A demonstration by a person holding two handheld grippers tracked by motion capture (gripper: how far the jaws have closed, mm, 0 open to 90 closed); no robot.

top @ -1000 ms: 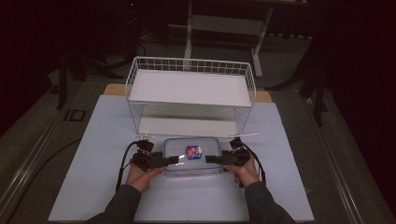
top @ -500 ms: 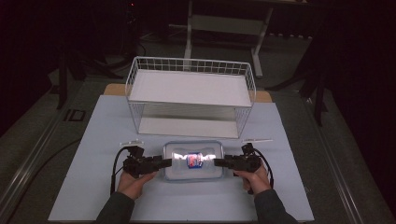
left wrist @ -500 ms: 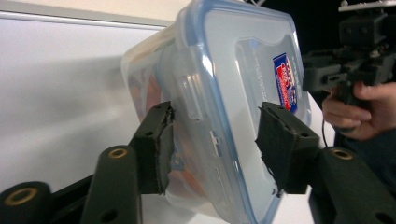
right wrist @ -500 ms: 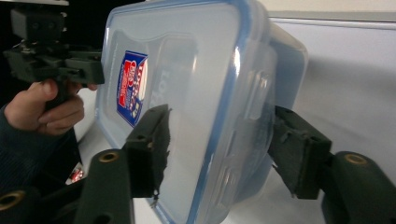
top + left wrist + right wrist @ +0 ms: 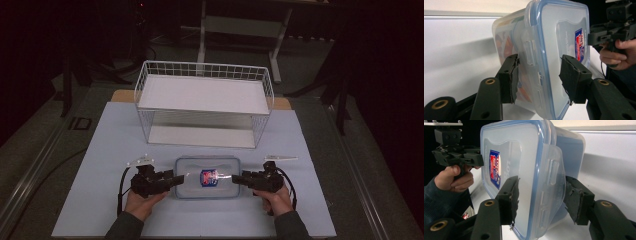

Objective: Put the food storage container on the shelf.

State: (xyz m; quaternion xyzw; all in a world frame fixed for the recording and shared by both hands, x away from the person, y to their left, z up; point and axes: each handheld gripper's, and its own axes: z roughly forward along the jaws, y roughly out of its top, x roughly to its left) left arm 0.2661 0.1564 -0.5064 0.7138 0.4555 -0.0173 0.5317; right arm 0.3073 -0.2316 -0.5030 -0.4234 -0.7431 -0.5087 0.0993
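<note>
A: Where does the clear lidded container [image 5: 207, 177] lie?

B: On the counter [image 5: 100, 150], just in front of the white wire rack [image 5: 205, 102], between both hands.

A: State of the left hand-held gripper [image 5: 176, 181]?

B: Clamped on the container's left end, at the latch.

A: And the right hand-held gripper [image 5: 238, 179]?

B: Its jaws have just been closing on the right latch [image 5: 550, 187]; the pads meet it.

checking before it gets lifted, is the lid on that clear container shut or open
Shut: the blue-rimmed lid sits flush on the clear container, and the side clip is folded down.
</note>
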